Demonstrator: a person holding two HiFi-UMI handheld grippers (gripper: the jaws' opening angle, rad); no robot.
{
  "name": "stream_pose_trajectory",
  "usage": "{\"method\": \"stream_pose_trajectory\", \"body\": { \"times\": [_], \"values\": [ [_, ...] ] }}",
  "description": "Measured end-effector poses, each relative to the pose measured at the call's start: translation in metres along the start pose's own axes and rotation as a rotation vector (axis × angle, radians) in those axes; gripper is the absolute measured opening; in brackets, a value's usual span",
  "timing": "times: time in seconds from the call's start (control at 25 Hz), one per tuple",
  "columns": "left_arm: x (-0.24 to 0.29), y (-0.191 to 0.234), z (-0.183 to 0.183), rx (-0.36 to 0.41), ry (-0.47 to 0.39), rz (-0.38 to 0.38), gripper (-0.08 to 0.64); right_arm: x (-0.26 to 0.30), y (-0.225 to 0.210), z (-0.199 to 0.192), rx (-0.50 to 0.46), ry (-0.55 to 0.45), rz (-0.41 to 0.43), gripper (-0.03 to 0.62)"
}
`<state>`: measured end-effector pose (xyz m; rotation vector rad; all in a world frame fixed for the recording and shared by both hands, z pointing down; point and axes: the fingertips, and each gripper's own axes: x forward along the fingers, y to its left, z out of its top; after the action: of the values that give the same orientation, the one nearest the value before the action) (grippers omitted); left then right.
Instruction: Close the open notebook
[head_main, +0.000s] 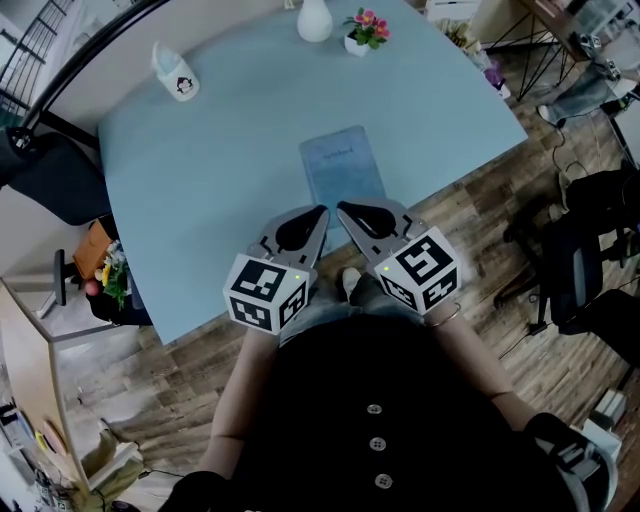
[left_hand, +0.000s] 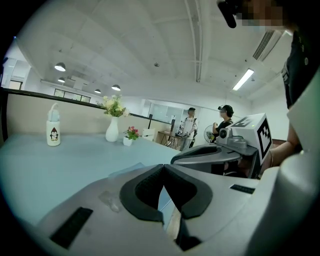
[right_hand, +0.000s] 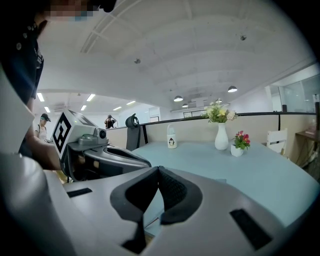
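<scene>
A pale blue notebook (head_main: 343, 170) lies flat on the light blue table (head_main: 200, 170) with its cover down, near the front edge. Both grippers hover side by side just in front of it, at the table's edge, tips pointing at its near end. My left gripper (head_main: 320, 211) has its jaws pressed together with nothing between them, also seen in the left gripper view (left_hand: 163, 167). My right gripper (head_main: 341, 208) is likewise shut and empty (right_hand: 158, 168). Neither touches the notebook. Each gripper shows beside the other in the gripper views.
At the table's far side stand a white penguin bottle (head_main: 178, 75), a white vase (head_main: 314, 20) and a small pot of pink flowers (head_main: 365, 30). Dark chairs (head_main: 585, 260) stand right of the table. Two people (left_hand: 190, 122) stand in the background.
</scene>
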<state>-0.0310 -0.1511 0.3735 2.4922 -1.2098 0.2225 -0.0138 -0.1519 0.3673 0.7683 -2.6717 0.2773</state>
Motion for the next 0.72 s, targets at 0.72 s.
{"method": "stream_pose_trajectory", "body": {
  "times": [0.72],
  "values": [
    [0.0025,-0.0028,-0.0032,-0.004,0.012,-0.022,0.014,-0.0005,-0.0093,-0.0085,0.021,0.029,-0.028,0.003]
  ]
}}
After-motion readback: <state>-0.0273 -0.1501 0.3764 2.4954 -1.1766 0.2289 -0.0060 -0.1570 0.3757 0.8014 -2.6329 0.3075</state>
